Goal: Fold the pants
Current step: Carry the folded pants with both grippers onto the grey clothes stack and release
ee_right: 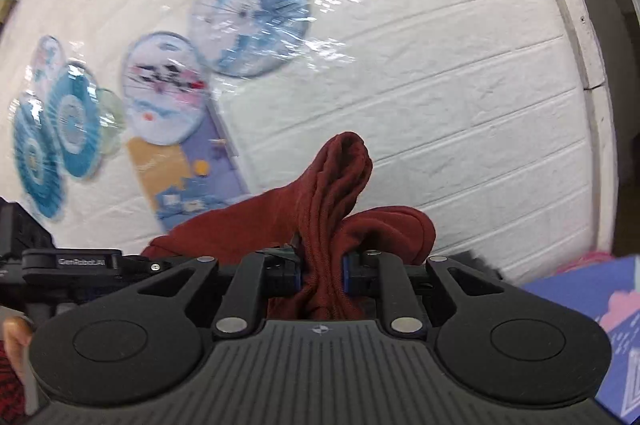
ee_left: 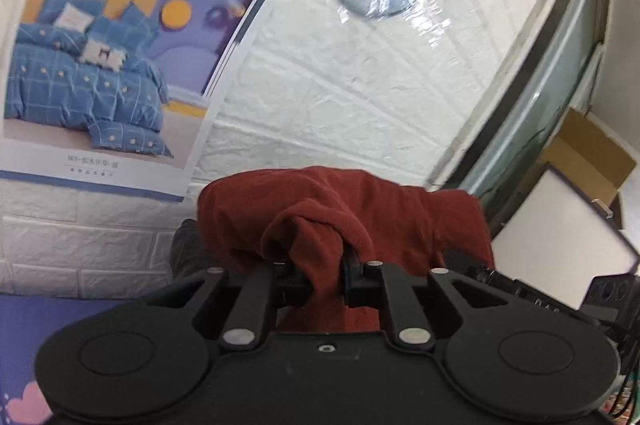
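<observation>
The dark red pants (ee_left: 344,209) are held up in the air in front of a white brick wall. My left gripper (ee_left: 326,277) is shut on a bunched fold of the pants, which drape over its fingers. In the right wrist view my right gripper (ee_right: 322,275) is shut on another bunched part of the pants (ee_right: 332,185), with a ridge of cloth sticking up above the fingers. The other gripper's black body (ee_right: 72,263) shows at the left edge. Most of the pants hang out of sight below both cameras.
A bedding poster (ee_left: 100,57) and plastic-wrapped paper fans (ee_right: 248,17) hang on the white brick wall (ee_left: 360,105). A window frame (ee_left: 532,97) and a cardboard box (ee_left: 592,161) stand at the right. A purple patterned surface (ee_right: 592,313) lies below.
</observation>
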{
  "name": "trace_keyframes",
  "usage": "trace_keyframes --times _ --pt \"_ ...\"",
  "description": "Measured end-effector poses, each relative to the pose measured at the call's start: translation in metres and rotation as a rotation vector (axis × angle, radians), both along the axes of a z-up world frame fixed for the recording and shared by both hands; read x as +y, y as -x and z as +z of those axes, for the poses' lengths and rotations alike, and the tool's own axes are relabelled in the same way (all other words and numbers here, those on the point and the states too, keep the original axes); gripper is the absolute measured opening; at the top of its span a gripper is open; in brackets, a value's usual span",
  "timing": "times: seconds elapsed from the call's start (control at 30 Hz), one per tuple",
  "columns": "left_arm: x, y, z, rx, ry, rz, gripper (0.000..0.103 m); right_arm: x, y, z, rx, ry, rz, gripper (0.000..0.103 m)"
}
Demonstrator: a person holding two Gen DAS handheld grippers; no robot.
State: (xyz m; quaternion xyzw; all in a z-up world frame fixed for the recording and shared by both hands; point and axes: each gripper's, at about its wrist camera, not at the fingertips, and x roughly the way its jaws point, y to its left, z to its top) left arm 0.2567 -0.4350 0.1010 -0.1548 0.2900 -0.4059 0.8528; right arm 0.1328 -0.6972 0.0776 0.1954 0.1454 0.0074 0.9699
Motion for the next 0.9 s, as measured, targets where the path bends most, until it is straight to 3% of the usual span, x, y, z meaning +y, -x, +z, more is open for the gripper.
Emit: trace_keyframes --times 0.03,0.07,0.1,0.17,0.2,0.23,0.27,0.3,0.37,0.43,0.5,0.6,0.77,0.9 --pt "-0.009 -0.009 -0.012 0.007 -0.03 0.014 0.001 -0.007 -0.008 -0.012 0.014 0.002 -0.019 0.034" --pt "-0.015 -0.017 -0.028 0.025 -0.076 0.036 0.015 -0.016 -0.017 -0.026 0.042 0.0 -0.046 0.037" --pt "-0.02 -0.025 -0.045 0.052 -0.123 0.057 0.038 -0.021 -0.026 -0.043 0.086 0.002 -0.081 0.044" --pt "-0.02 -0.037 -0.074 0.112 -0.204 0.099 0.042 -0.027 -0.037 -0.073 0.206 0.019 -0.178 0.057" --pt "-0.013 -0.04 -0.083 0.131 -0.183 0.092 0.045 -0.027 -0.036 -0.084 0.231 0.031 -0.219 0.073" --pt "-0.005 -0.041 -0.085 0.143 -0.151 0.087 0.046 -0.026 -0.03 -0.088 0.204 0.036 -0.247 0.081" --pt "0.002 -0.04 -0.082 0.147 -0.14 0.095 0.05 -0.024 -0.02 -0.089 0.151 0.046 -0.27 0.099" --pt "0.007 -0.039 -0.076 0.137 -0.133 0.104 0.06 -0.021 -0.012 -0.086 0.108 0.064 -0.29 0.103" --pt "0.013 -0.033 -0.059 0.082 -0.118 0.122 0.063 -0.013 0.0 -0.074 0.041 0.106 -0.312 0.102" --pt "0.009 -0.027 -0.042 0.028 -0.104 0.113 0.063 -0.007 0.005 -0.06 -0.018 0.126 -0.278 0.095" --pt "-0.002 -0.014 -0.026 -0.036 -0.098 0.09 0.065 0.004 0.002 -0.048 -0.05 0.165 -0.226 0.07" --pt "-0.03 -0.001 -0.019 -0.126 -0.139 0.047 0.063 0.017 -0.018 -0.046 -0.01 0.209 -0.153 0.046" --pt "-0.078 -0.015 -0.041 -0.245 -0.282 0.049 0.06 0.004 -0.052 -0.067 0.057 0.195 -0.164 0.044" --pt "-0.085 -0.056 -0.07 -0.162 -0.303 0.056 0.062 -0.018 -0.079 -0.083 0.111 0.139 -0.167 0.039"
